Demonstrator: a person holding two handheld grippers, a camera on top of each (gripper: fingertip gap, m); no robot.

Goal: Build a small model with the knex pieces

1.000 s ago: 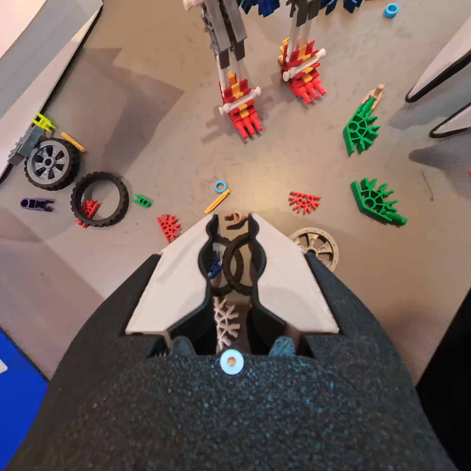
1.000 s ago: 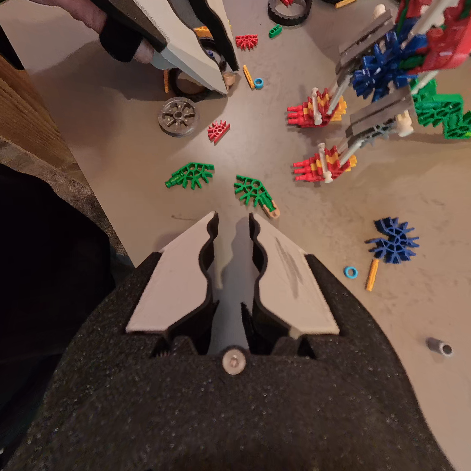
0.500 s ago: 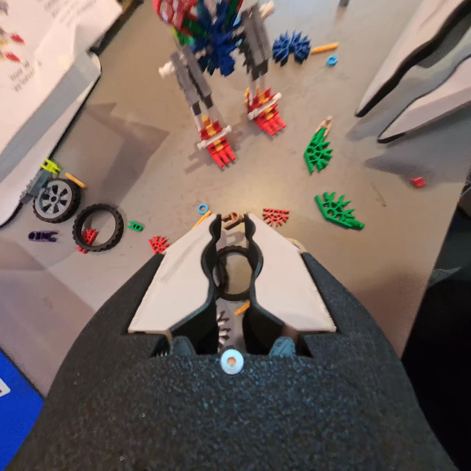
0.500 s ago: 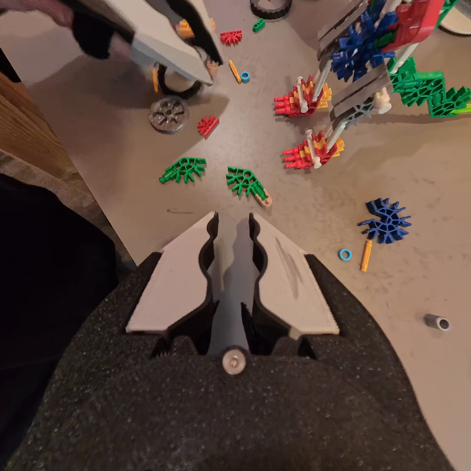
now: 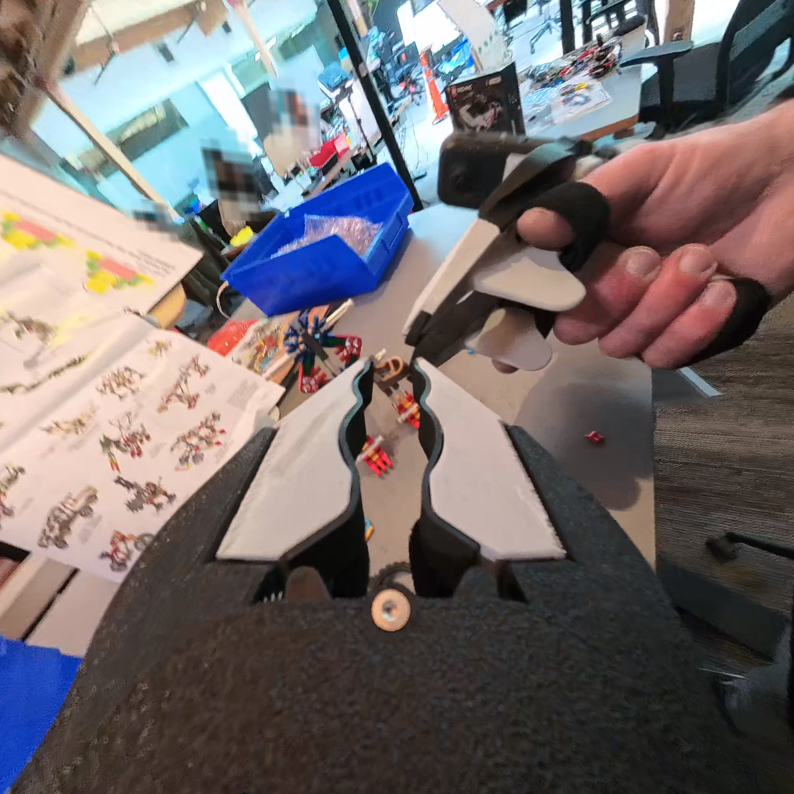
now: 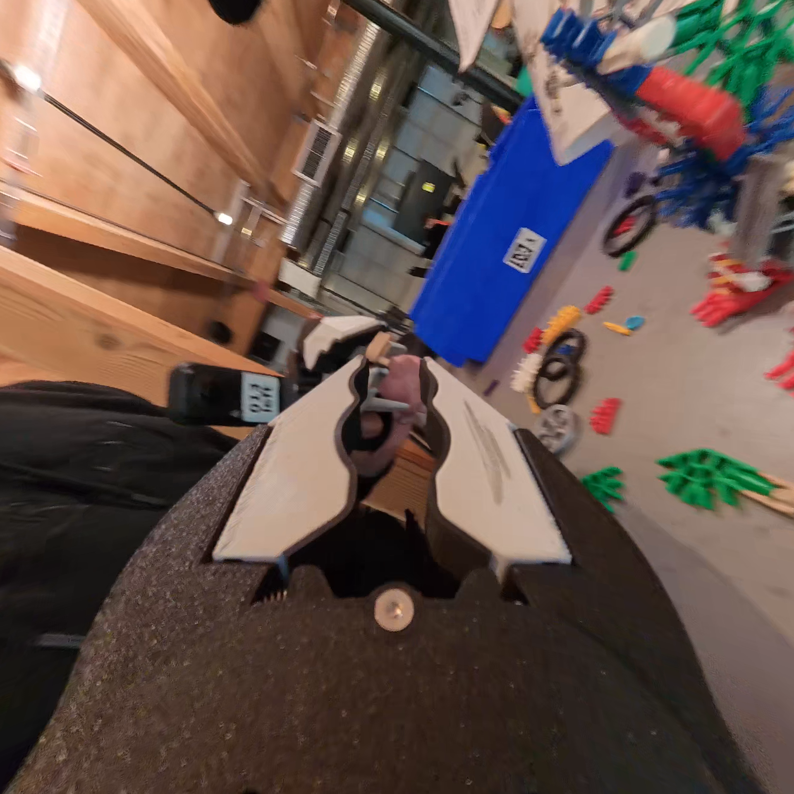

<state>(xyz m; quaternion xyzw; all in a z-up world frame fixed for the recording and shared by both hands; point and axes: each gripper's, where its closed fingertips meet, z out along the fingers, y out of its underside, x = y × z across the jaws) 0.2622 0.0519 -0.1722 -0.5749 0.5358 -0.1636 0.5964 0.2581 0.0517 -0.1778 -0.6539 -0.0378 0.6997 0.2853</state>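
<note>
My left gripper is shut on a small tan connector and holds it in the air above the grey table. My right gripper, held by a hand, points its tips at that connector from the upper right, almost touching. In the right wrist view my right gripper is narrowly open and empty. The left gripper with the tan connector is just beyond its tips. A multicoloured rod-and-connector model stands on the table behind.
A blue bin stands at the back and printed instruction sheets lie on the left. Black tyres, a grey wheel, and green connectors and red connectors lie loose on the table. An office chair stands far right. Left and right tips are no more than a few centimetres apart.
Both grippers have risen from the table and tilted up. The left one has carried the tan connector with it. The two grippers now meet tip to tip in the air.
</note>
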